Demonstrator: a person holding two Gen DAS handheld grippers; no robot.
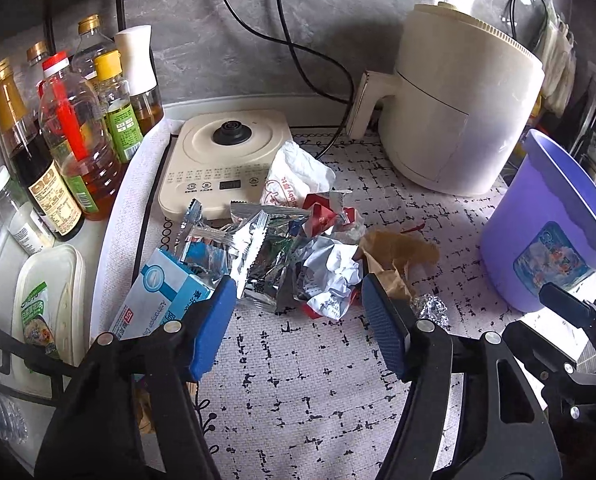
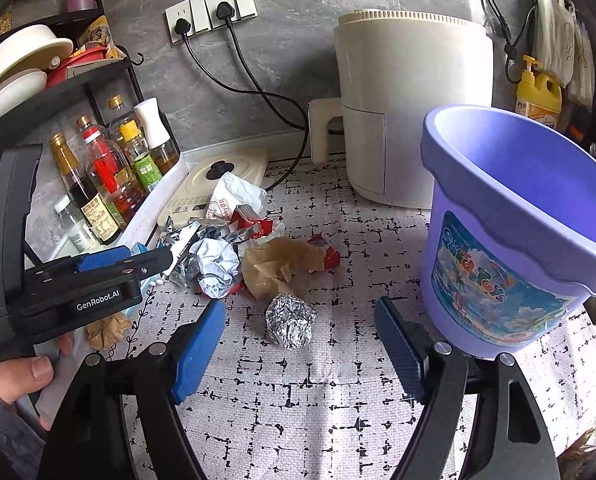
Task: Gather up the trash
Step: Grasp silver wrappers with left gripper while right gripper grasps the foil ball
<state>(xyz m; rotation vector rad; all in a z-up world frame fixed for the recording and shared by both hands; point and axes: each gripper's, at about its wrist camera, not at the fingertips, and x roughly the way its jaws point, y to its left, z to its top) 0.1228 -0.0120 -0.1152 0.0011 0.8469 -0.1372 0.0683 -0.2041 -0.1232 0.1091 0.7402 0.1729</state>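
Note:
A heap of trash lies on the patterned mat: silver snack wrappers (image 1: 254, 248), a crumpled white paper (image 1: 332, 276), brown paper (image 1: 398, 252), red scraps (image 1: 322, 212), a white bag (image 1: 298, 172) and a blue-white box (image 1: 166, 292). My left gripper (image 1: 296, 300) is open, its tips just short of the heap, around the crumpled paper. My right gripper (image 2: 300, 328) is open around a foil ball (image 2: 291, 320), also in the left wrist view (image 1: 432, 308). The purple bucket (image 2: 518, 216) stands to the right and looks empty; it also shows in the left wrist view (image 1: 546, 220).
A cream air fryer (image 1: 454, 96) stands at the back, a kettle base (image 1: 226, 156) behind the heap. Oil and sauce bottles (image 1: 70, 132) crowd the left under a black rack (image 2: 58, 80). Cables (image 2: 254, 84) run to wall sockets. A yellow detergent bottle (image 2: 538, 92) sits far right.

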